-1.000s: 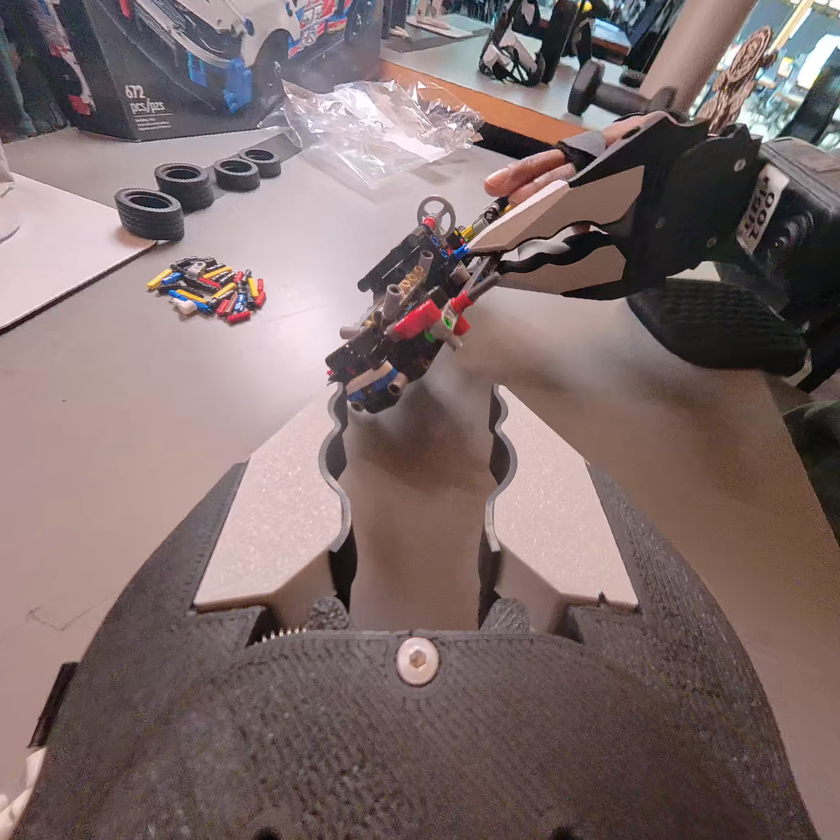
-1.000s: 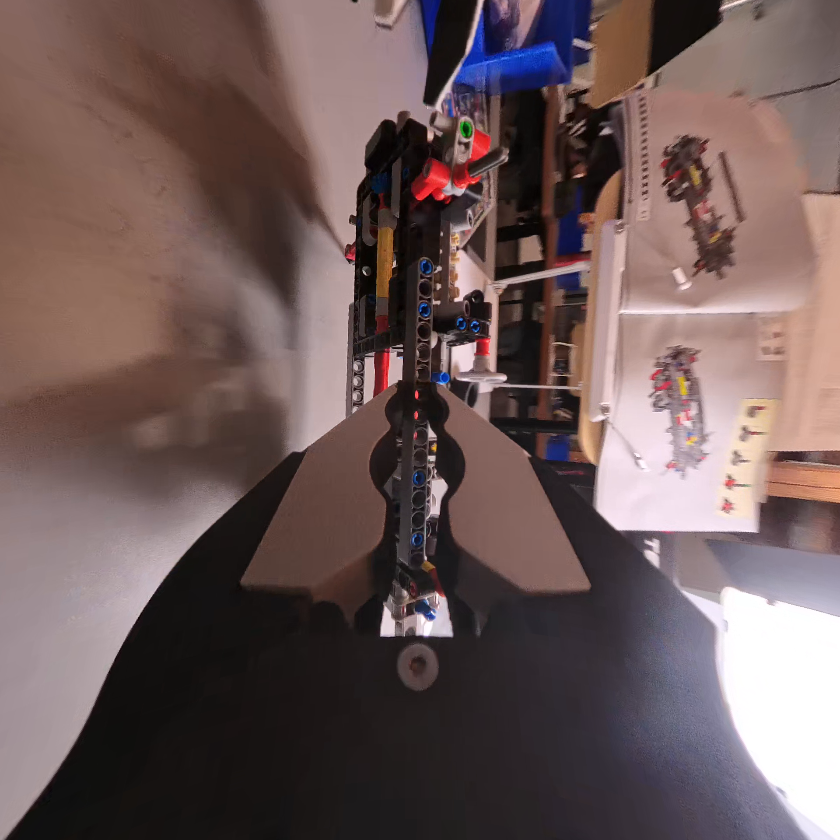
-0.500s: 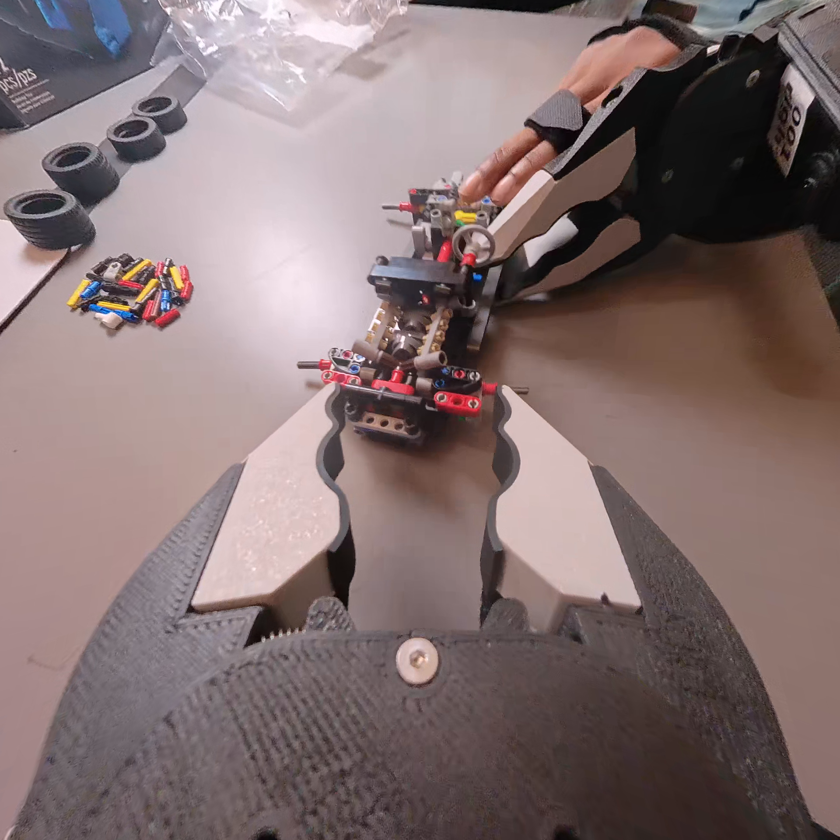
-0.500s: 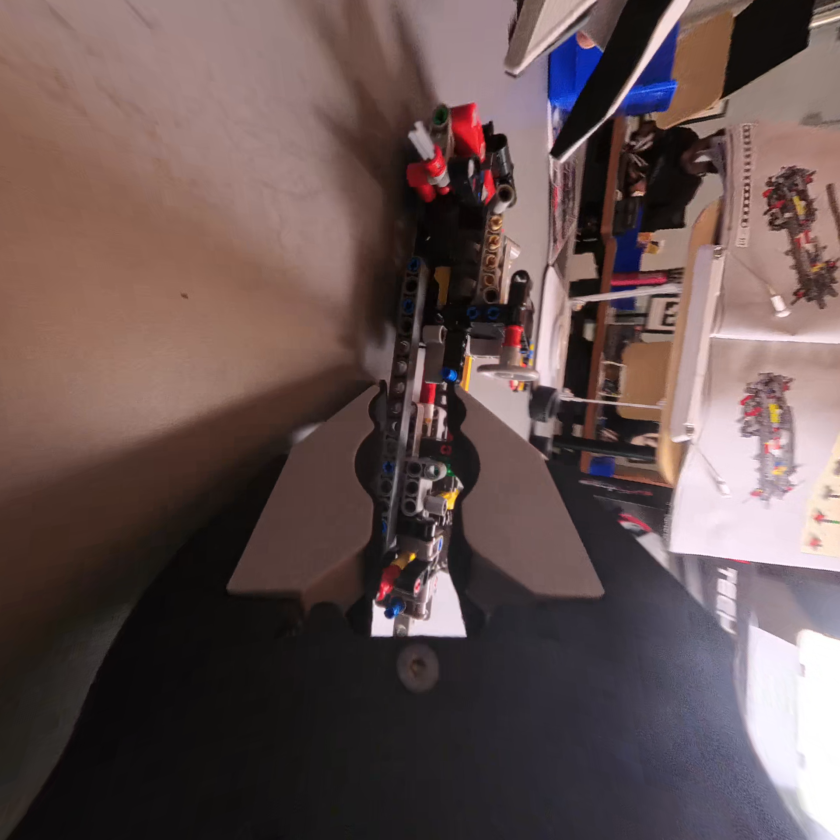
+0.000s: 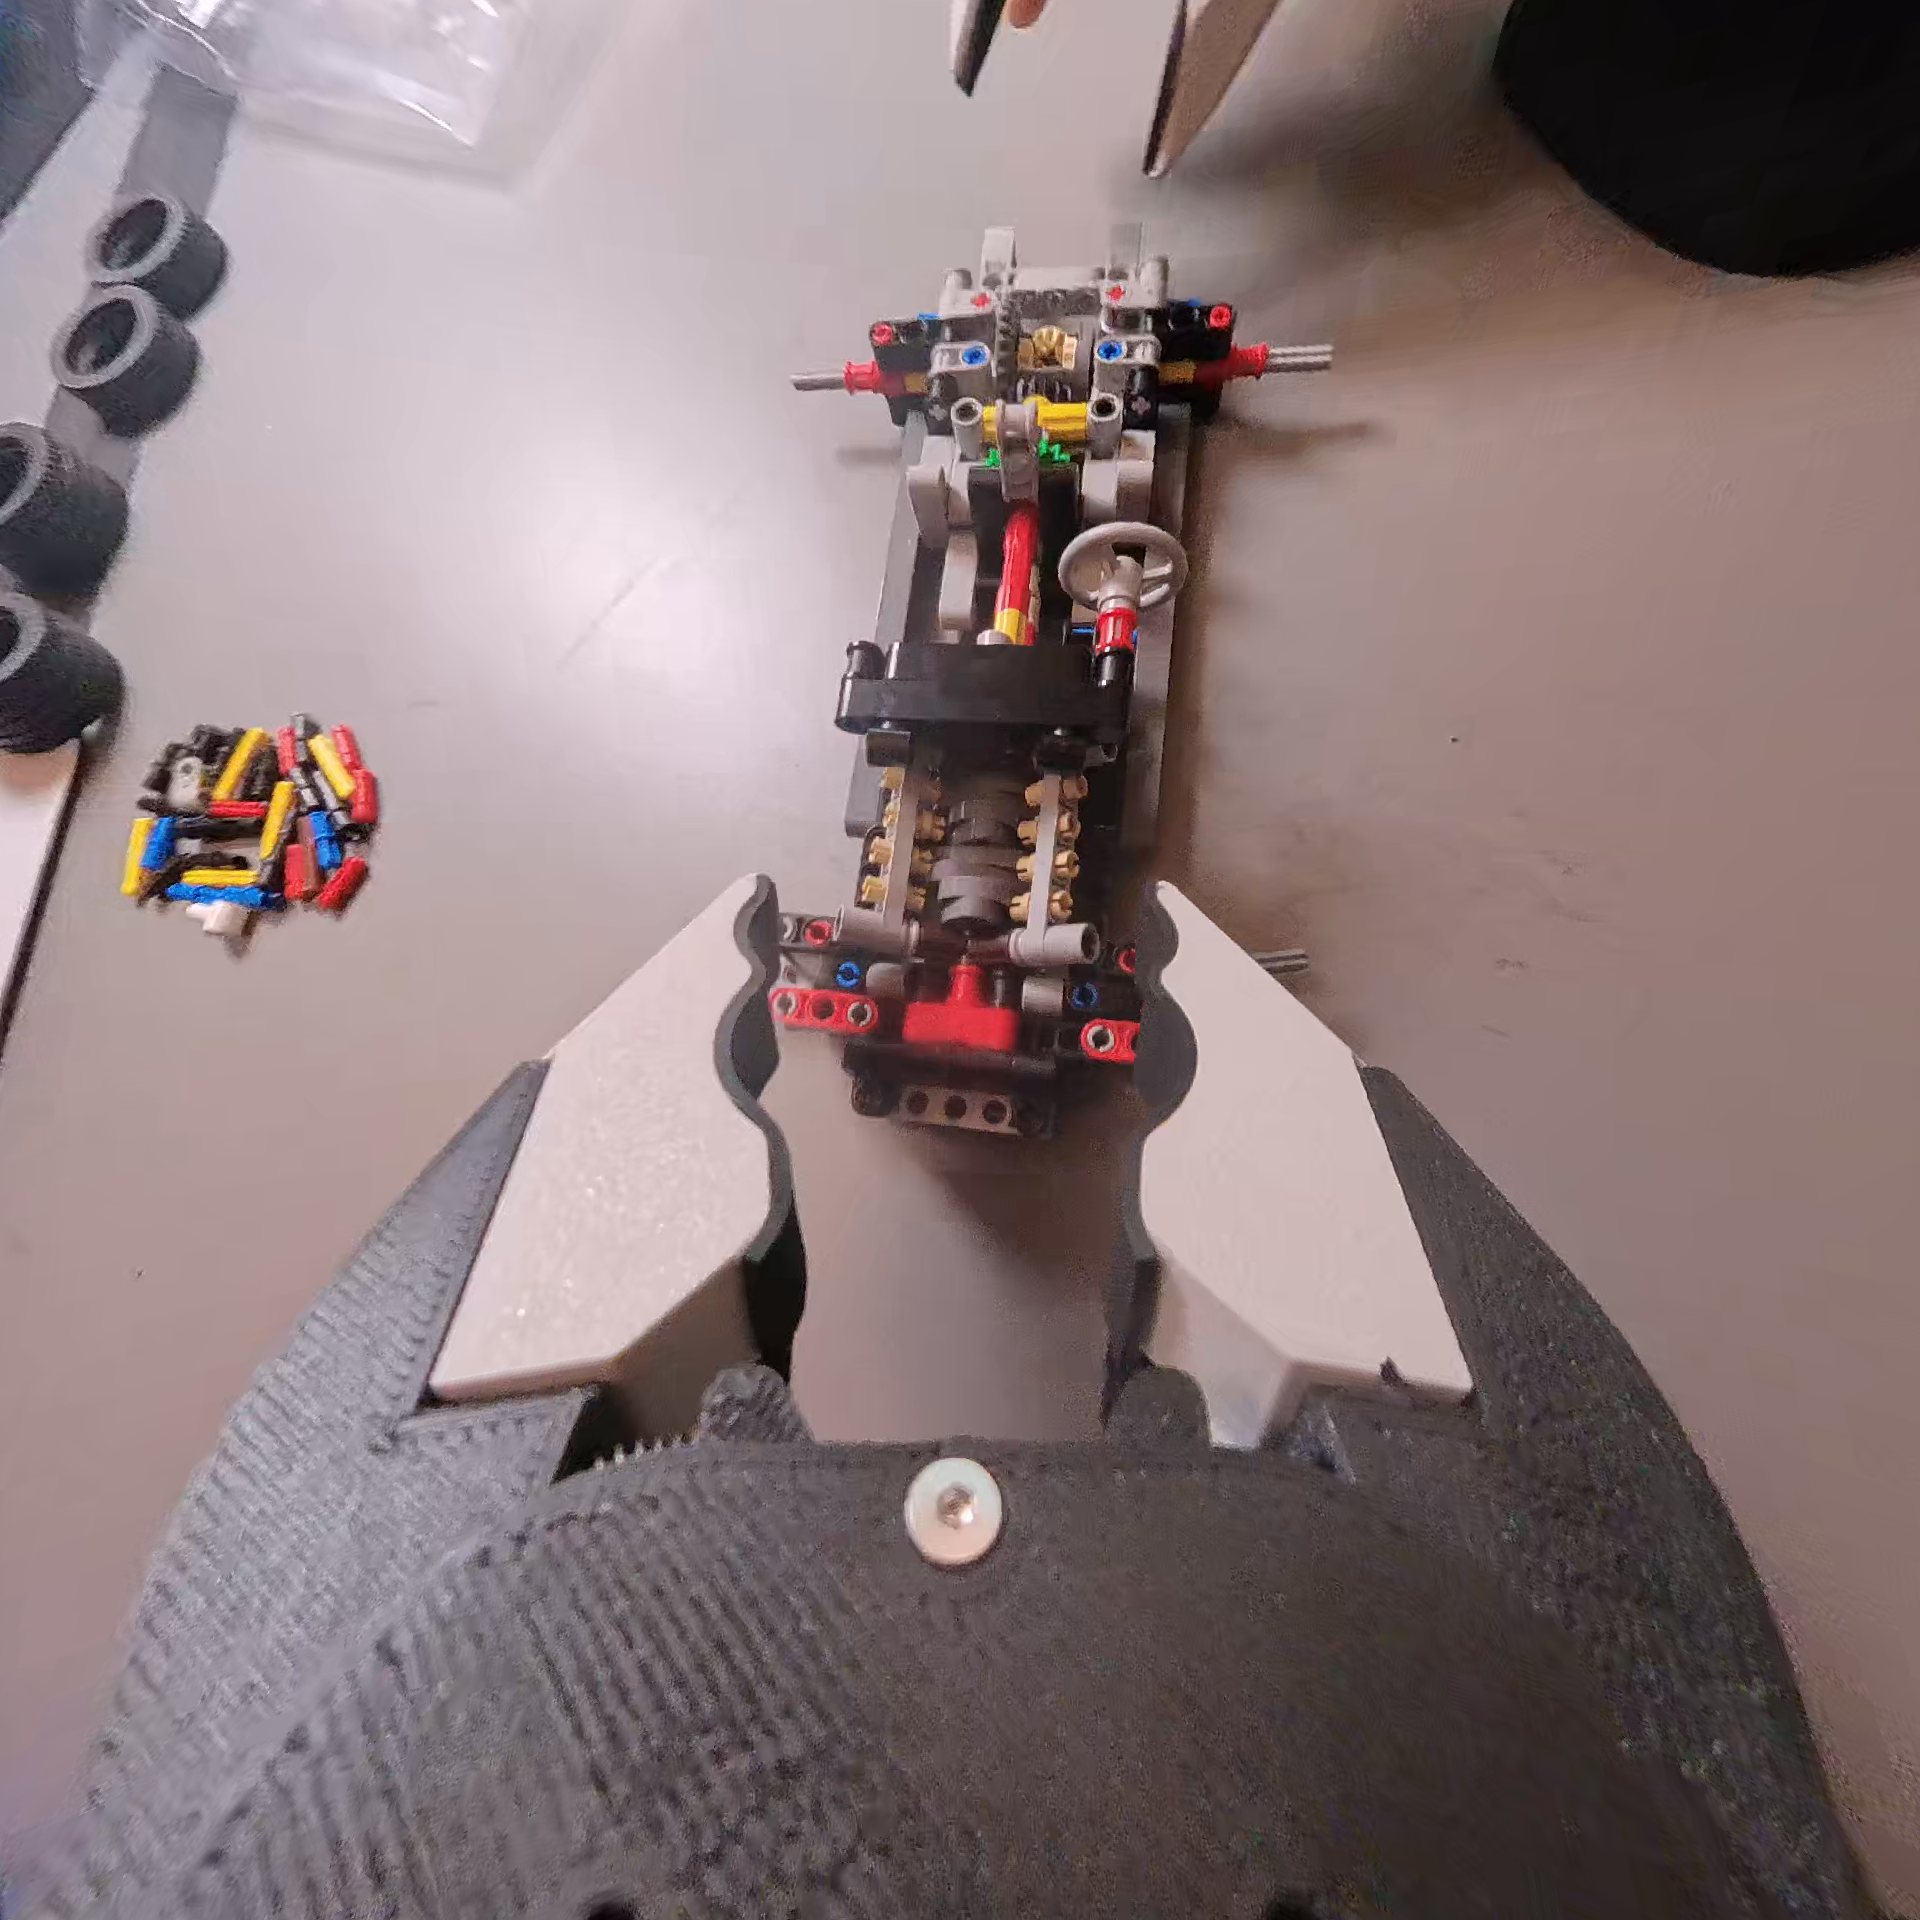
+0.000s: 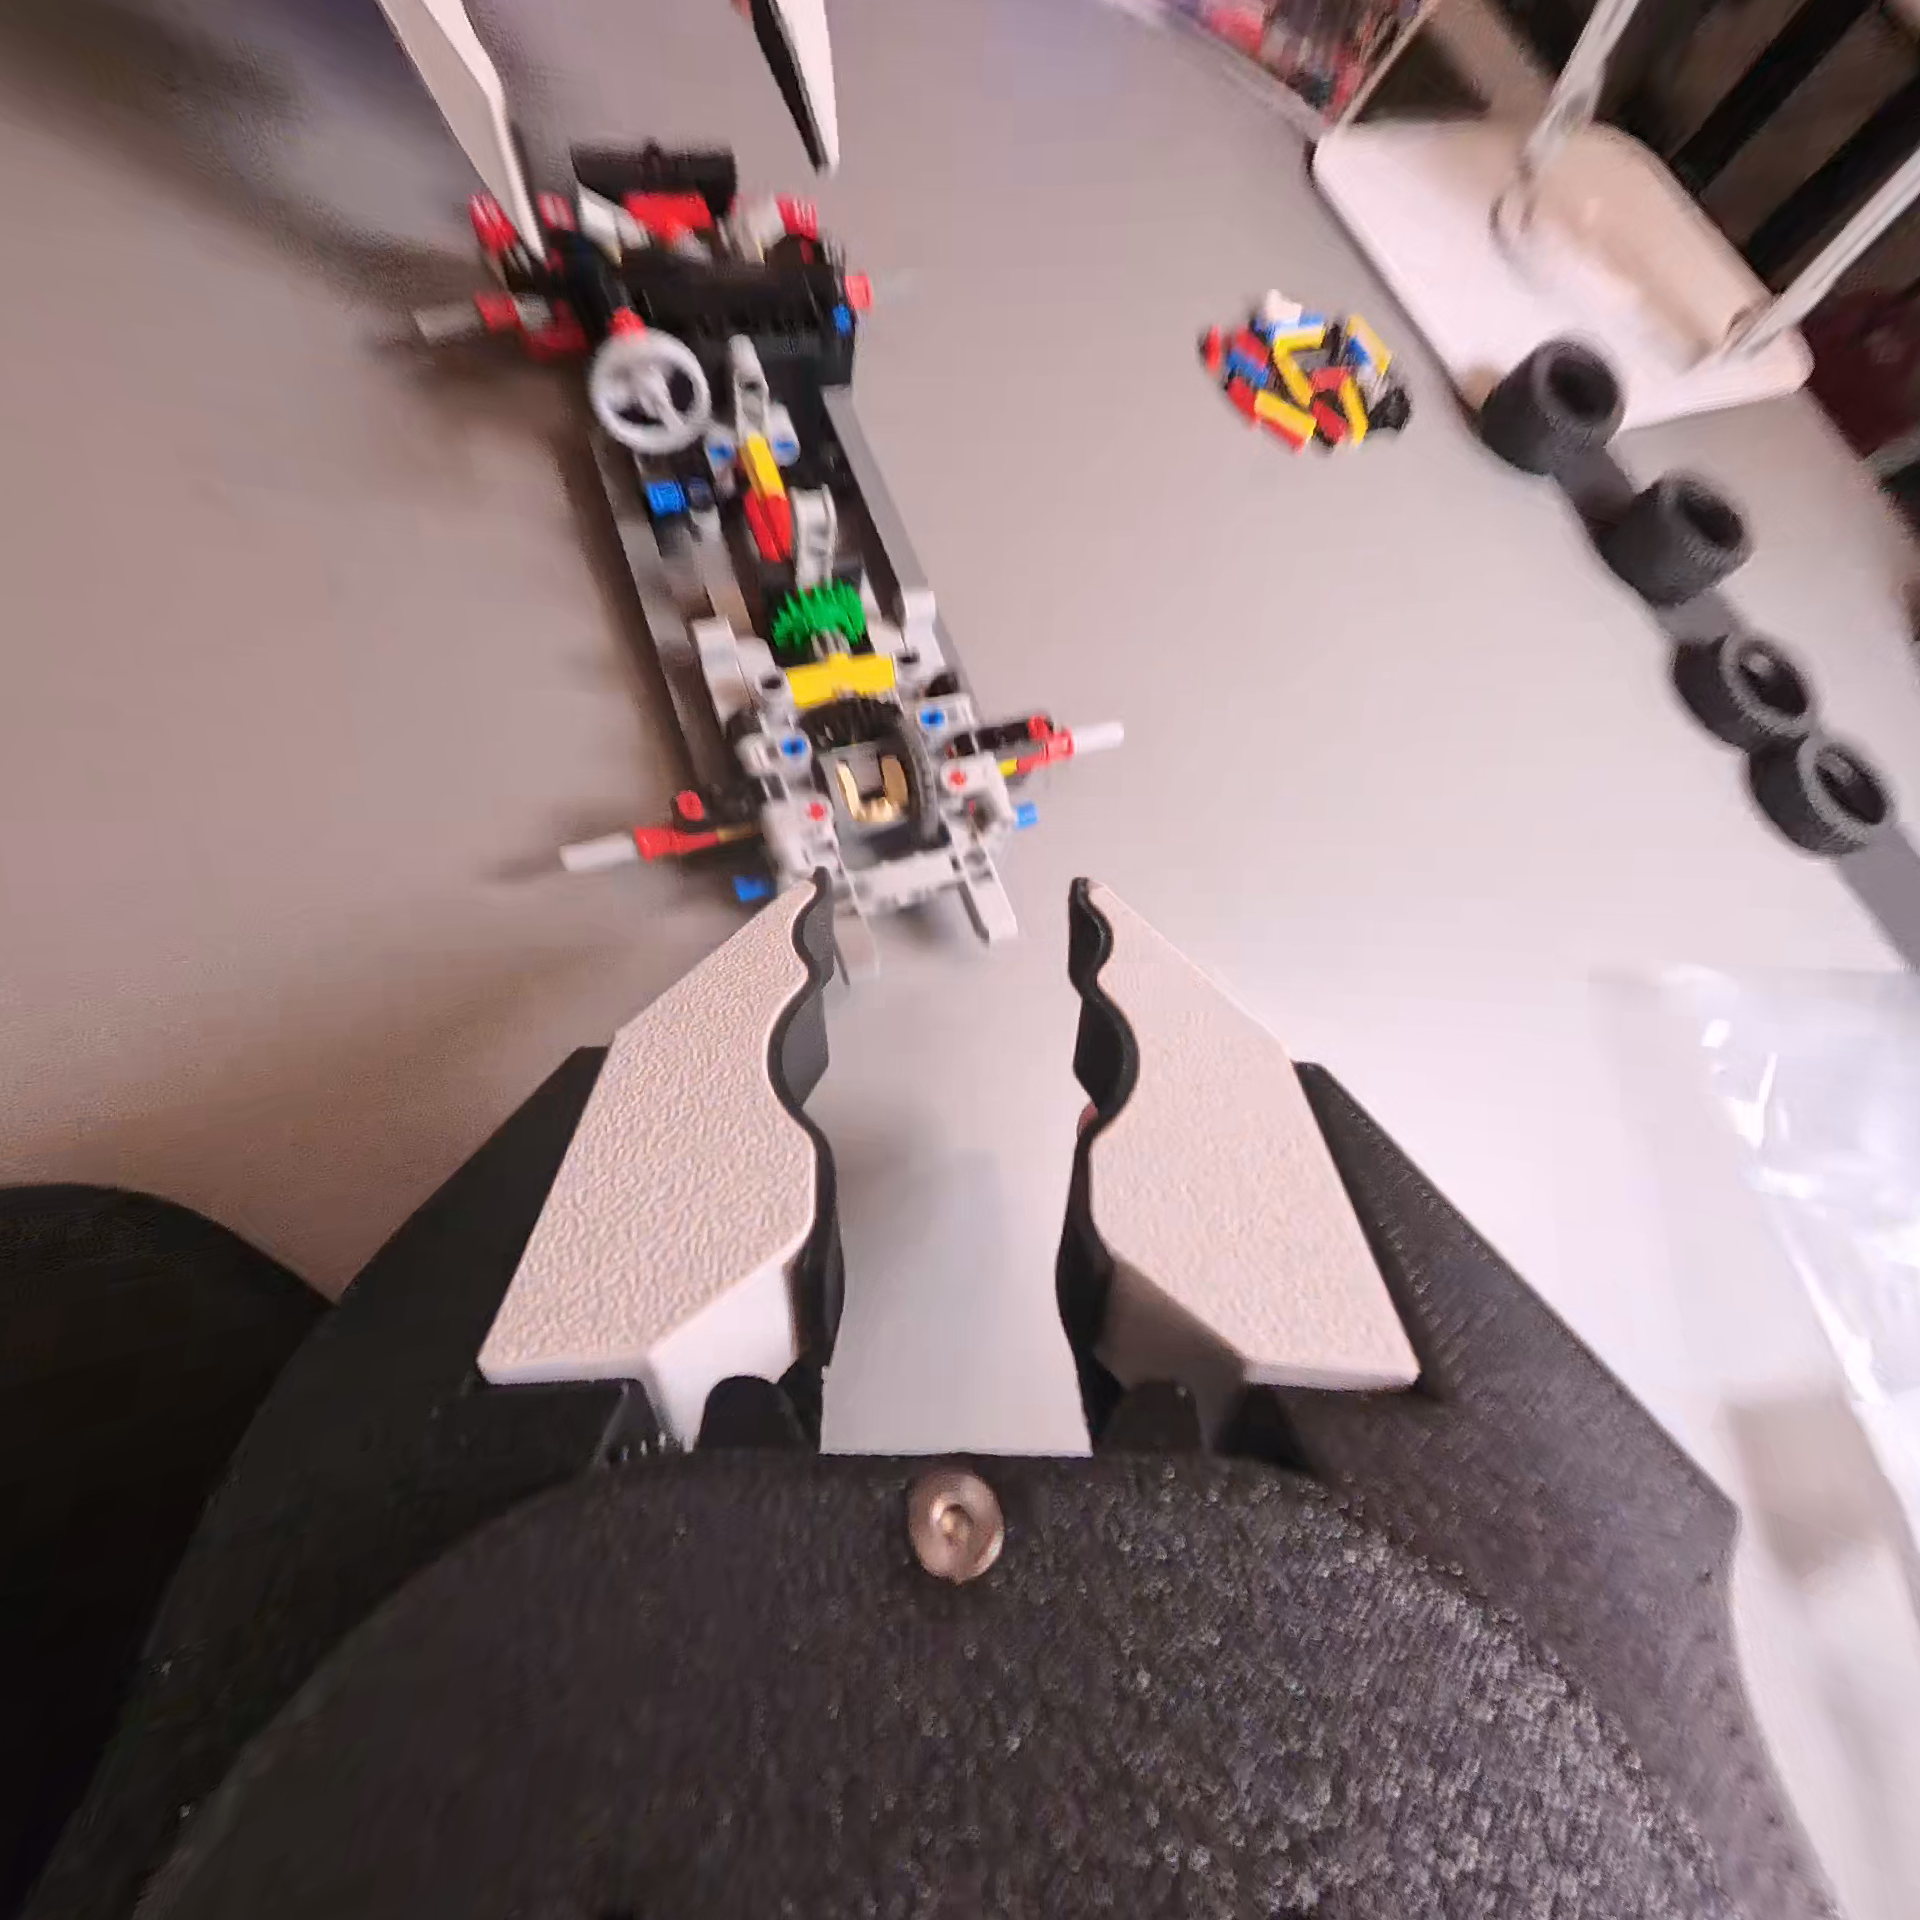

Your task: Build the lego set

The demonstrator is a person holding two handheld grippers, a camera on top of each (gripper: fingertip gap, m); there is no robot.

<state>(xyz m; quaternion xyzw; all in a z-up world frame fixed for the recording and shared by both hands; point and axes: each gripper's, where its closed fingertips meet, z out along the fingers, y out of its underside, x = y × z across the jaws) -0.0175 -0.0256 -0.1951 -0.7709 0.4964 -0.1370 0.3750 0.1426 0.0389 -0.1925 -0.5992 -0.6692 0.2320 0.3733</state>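
Lego chassis (image 5: pixel 1013 665) laid flat on grey surface (image 5: pixel 1507 831), gripped by nothing. Left gripper (image 5: pixel 961 1013) fingers spread, flanking engine end. Right gripper (image 6: pixel 945 904) fingers spread, just short of axle end. Loose pin pile (image 5: pixel 249 821) and four black tyres (image 6: pixel 1704 613) set well apart toward surface edge.

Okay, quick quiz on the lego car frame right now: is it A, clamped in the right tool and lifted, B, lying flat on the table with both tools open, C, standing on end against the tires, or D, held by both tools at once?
B: the lego car frame lies flat on the table, with the left tool and right tool both open and empty.
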